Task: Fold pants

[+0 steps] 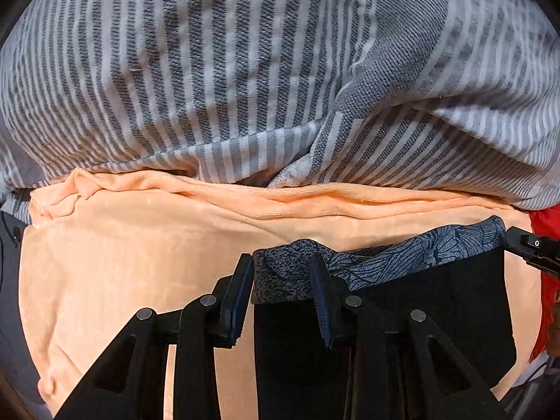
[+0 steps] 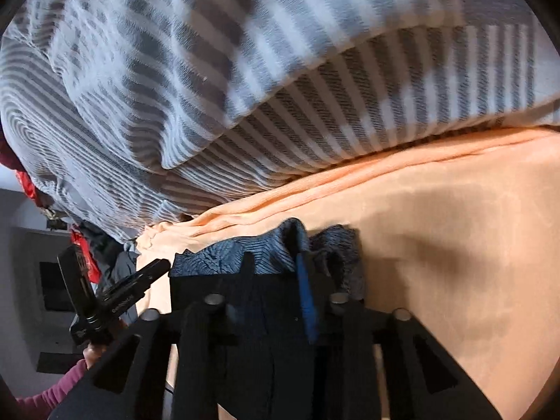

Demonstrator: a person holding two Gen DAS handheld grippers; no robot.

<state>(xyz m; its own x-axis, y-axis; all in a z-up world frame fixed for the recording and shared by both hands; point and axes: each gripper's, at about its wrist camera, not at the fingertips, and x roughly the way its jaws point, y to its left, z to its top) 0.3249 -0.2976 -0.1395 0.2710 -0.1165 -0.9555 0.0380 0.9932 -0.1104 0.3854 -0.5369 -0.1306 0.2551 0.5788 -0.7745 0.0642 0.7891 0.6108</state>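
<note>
You're mid-fold: both grippers sit on the waistband end of the pants (image 1: 402,315), black cloth with a blue patterned lining, hanging over the peach sheet (image 1: 122,262).

Left wrist view: the left gripper (image 1: 281,297) is spread, fingers parted either side of the waistband corner, cloth sitting between them, not pinched. At 3 o'clock the right gripper's tip (image 1: 532,248) meets the far end of the waistband.

Right wrist view: at 9 o'clock the other tool touches the pants' corner. The right gripper (image 2: 276,290) straddles the waistband at 6 o'clock; the blue-edged finger (image 2: 306,301) lies against the cloth. It's blurred and dark-on-dark, so you probably have a grip, but I can't tell.

The striped duvet (image 1: 245,70) is bunched at 12 o'clock in both views.

Next move, as I judge it: close the left fingers on the corner, keep the waistband taut between both tools, then carry it over toward the legs.
</note>
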